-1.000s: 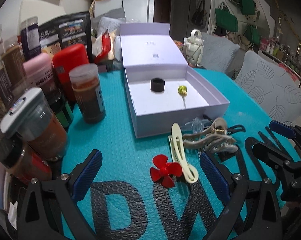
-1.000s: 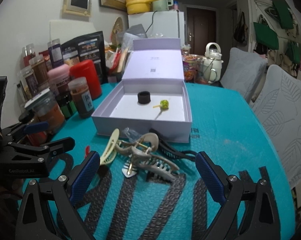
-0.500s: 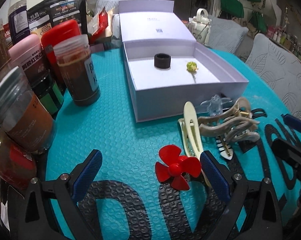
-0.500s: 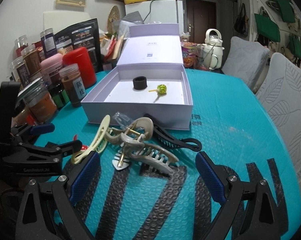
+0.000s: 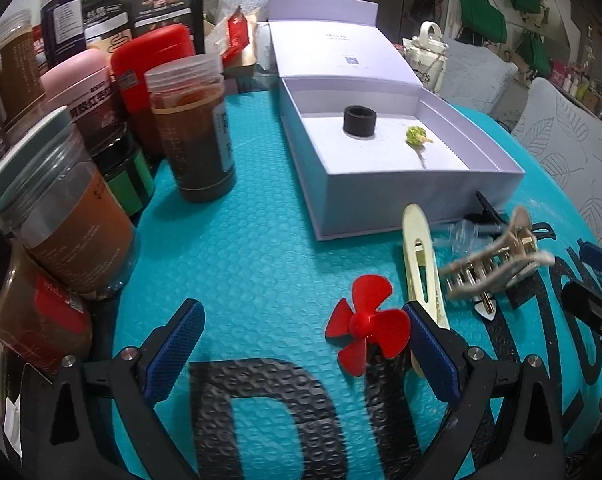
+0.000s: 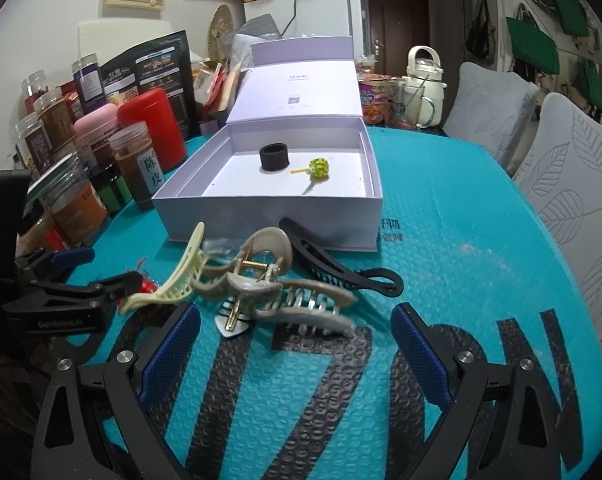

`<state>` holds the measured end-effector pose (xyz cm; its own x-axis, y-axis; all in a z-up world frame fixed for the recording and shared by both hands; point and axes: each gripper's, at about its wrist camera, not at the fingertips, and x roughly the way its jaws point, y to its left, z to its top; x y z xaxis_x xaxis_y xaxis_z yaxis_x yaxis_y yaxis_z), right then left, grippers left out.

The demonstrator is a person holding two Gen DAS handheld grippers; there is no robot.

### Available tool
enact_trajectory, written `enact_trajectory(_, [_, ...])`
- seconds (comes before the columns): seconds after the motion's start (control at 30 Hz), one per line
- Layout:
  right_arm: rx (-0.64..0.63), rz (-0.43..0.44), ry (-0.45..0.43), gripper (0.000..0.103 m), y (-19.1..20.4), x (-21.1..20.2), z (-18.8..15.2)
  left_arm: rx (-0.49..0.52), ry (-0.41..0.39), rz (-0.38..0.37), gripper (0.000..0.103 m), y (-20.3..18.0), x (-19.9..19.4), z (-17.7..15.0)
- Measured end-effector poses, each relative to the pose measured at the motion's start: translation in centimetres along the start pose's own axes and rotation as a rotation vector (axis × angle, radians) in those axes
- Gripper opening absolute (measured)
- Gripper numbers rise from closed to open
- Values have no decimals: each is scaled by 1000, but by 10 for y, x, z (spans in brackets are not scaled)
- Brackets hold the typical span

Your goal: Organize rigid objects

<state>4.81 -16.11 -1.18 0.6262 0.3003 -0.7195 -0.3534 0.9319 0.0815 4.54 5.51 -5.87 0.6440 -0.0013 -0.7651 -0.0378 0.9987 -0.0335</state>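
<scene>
- Left gripper: I hold it low over the desk with its jaws spread wide and empty. The red propeller lies just inside the right-hand finger, so I judge this spread is set to take it.
- Right gripper: also spread wide, holding nothing. It points at the heap of clips, with the beige claw clip lying between and just ahead of its fingertips.
- Loose items: the cream hair clip, the beige claw clip, a clear clip and the black hair clip lie bunched together on the desk, just in front of the box's near wall. I judge they sit there as the unsorted pile, close to where they are meant to go.
- White box: open, with its hinged lid laid back behind it so the tray is free from above. Inside are only two things, well apart from the walls: a black ring and, just beside it, a small green-headed pin. Most of the floor is bare.
- Jars: a row of lidded containers stands along the left edge of the desk, filled with brown or dark contents. They are clear of both grippers, and I take them as no part of the sorting.
- Progress, as I judge it: two pieces boxed, five still outside.
</scene>
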Motion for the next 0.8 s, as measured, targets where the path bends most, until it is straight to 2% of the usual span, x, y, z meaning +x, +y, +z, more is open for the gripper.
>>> enact_trajectory(0.1, [-1,1,1,97,0,0,0,3,-15,4,100,4,-3,0])
enact_trajectory(0.23, [-2,2,4,97,2,1,0,52,15,13,100,-1,4,-3])
enact_trajectory(0.5, [4,-1,13,97,0,4,-1,91,41,-34,99,-15,19,-11])
enact_trajectory(0.53, [5,-4,14,97,-1,4,-1,87,39,-51,95,-15,18,-12])
enact_trajectory(0.57, [6,-7,16,97,-2,5,-1,82,47,-70,86,-15,20,-12])
enact_trajectory(0.63, [12,-6,20,97,-3,6,-2,81,46,-62,77,-15,21,-12])
enact_trajectory(0.67, [16,-5,21,97,-4,6,-2,85,44,-61,68,-16,22,-10])
enact_trajectory(0.7, [18,-5,22,97,-4,6,-2,88,38,-64,65,-17,22,-9])
enact_trajectory(0.77, [20,-2,22,97,-6,7,-3,93,34,-68,53,-19,23,-8])
enact_trajectory(0.8, [21,-2,24,97,-6,7,-3,100,31,-68,51,-21,23,-7])
